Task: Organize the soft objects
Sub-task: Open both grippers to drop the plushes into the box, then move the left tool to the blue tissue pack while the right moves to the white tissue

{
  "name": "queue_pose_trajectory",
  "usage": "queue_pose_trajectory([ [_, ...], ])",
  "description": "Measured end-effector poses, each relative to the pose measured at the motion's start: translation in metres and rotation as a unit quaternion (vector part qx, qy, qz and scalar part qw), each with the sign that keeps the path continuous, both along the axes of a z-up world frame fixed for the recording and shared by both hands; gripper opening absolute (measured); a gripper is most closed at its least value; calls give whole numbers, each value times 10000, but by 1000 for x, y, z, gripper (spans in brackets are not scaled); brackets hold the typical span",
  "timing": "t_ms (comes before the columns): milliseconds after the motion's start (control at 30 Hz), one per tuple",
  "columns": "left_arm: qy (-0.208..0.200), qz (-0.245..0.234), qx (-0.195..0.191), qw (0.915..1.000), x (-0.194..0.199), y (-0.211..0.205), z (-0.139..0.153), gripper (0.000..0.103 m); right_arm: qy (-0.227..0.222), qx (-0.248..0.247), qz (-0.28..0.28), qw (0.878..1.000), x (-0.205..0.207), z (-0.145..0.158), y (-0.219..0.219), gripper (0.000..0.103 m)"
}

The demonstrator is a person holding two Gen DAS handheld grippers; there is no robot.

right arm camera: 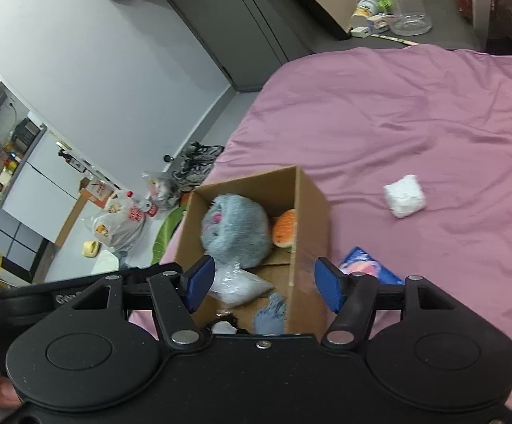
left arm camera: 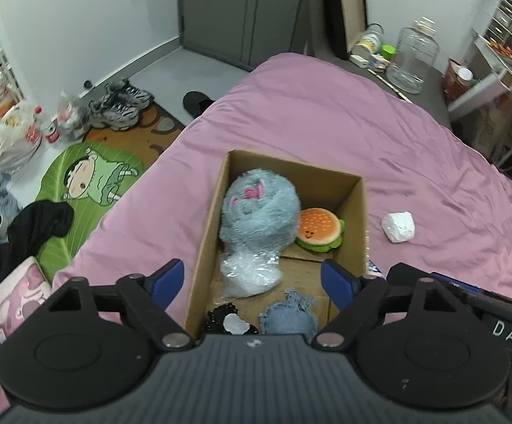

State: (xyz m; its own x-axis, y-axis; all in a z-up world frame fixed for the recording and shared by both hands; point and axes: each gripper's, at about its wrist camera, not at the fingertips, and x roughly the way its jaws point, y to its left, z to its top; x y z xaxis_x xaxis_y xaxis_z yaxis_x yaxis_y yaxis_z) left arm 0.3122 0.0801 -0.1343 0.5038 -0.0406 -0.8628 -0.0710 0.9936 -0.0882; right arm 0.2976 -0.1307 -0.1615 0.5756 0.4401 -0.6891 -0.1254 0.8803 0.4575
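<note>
An open cardboard box sits on a bed covered with a pink-purple sheet. Inside it, at the far end, lies a fluffy grey-blue plush with pink markings, and a burger-shaped plush rests just beside it against the box wall. Nearer the camera, a clear plastic bag of white stuffing touches the grey-blue plush. At the near end of the box floor lie a frayed denim piece and a black-and-white item, partly hidden by the claw body.

The left claw hangs over the near end of the box with its blue pads spread wide; nothing is pressed between them, and one pad stands outside the box's left wall. The right claw also stands open, straddling the box's right wall, its pads not gripping anything.

Out on the sheet, well apart from the box, lies a crumpled white bundle. A blue and pink packet lies just beside the box, near the right claw's pad. On the floor beside the bed are a green cartoon mat, sneakers and plastic bags.
</note>
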Motion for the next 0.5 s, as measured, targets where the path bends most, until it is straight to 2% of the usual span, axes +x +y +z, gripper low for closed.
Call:
queue_pose_trajectory([
  [300, -59, -126, 115, 9998, -6, -16, 10, 86, -209, 112, -274, 9993, -19, 21, -43, 68],
  [400, -130, -91, 149, 9998, -10, -20, 13, 91, -233, 110, -336, 9991, -25, 22, -53, 69],
  [500, -160, -136, 157, 9997, -13, -26, 16, 92, -158, 107, -395, 9990, -30, 17, -61, 71],
])
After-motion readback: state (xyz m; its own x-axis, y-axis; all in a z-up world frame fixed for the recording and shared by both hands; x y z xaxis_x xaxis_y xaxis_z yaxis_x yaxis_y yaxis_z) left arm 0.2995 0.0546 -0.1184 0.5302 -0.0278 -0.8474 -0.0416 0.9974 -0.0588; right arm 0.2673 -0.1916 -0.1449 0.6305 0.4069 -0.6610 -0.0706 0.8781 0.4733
